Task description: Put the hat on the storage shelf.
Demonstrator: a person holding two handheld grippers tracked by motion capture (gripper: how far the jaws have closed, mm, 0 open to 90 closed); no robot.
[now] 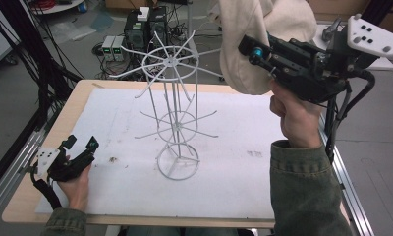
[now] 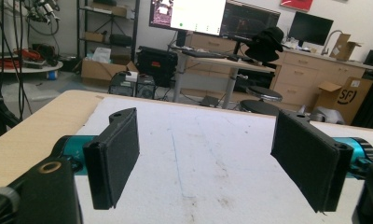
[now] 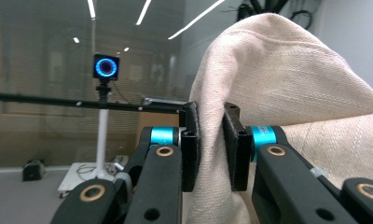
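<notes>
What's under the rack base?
The white mat lies under the wire rack, showing through its open base ring. The mat hides the wooden table beneath. The right gripper holds the cream cloth up high, beside the rack top.

Your right hand-held gripper is black with a teal collar behind each jaw and brass-coloured rivets; its top plate is pale grey. Between its jaws you have a cream, plain-woven cloth hat, unpatterned. Below and to the left of that hand-held gripper stands a white wire rack. Your left hand-held gripper is black too, with the same teal collars, over a white sheet flecked with brown marks on the pale wood counter. Your sleeves are olive green.
</notes>
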